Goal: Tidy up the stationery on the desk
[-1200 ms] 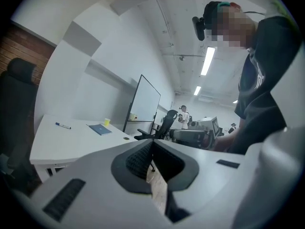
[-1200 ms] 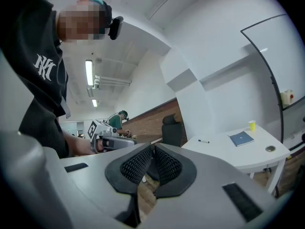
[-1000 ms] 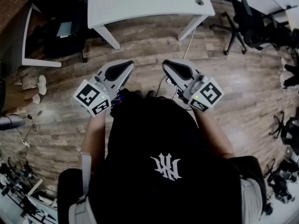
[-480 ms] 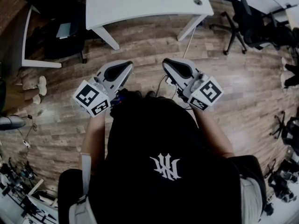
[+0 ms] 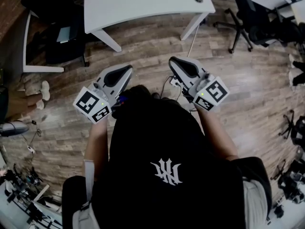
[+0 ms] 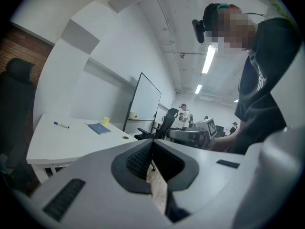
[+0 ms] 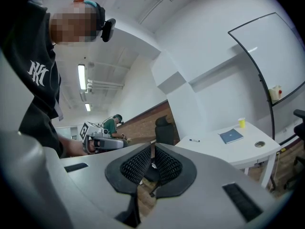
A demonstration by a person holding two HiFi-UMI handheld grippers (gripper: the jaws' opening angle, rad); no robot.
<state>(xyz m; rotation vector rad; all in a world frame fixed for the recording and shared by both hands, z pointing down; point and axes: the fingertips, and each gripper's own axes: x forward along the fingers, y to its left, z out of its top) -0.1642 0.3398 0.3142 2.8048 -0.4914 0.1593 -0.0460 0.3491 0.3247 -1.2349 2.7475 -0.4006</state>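
Observation:
A white desk (image 5: 143,4) stands ahead of me across the wooden floor. On it lie a dark marker (image 6: 61,125) and a blue notebook (image 6: 99,128), with a small yellow cup (image 6: 105,121) beside the notebook. The same marker (image 7: 194,140), notebook (image 7: 231,136) and cup (image 7: 241,122) show in the right gripper view. My left gripper (image 5: 127,70) and right gripper (image 5: 173,62) are held side by side in front of my chest, well short of the desk. Both are shut with nothing between the pads. Each sees the other: the right gripper (image 6: 190,135) and the left gripper (image 7: 97,140).
Black office chairs (image 5: 255,25) stand at the right of the desk and another dark chair (image 5: 59,37) at its left. A whiteboard (image 6: 143,101) stands behind the desk. Cables and gear (image 5: 21,194) lie on the floor at lower left. People stand in the far background (image 6: 183,114).
The head view has shifted slightly, so the desk sits a little further left. The right gripper has edged a little toward the desk. Both grippers stay shut and empty.

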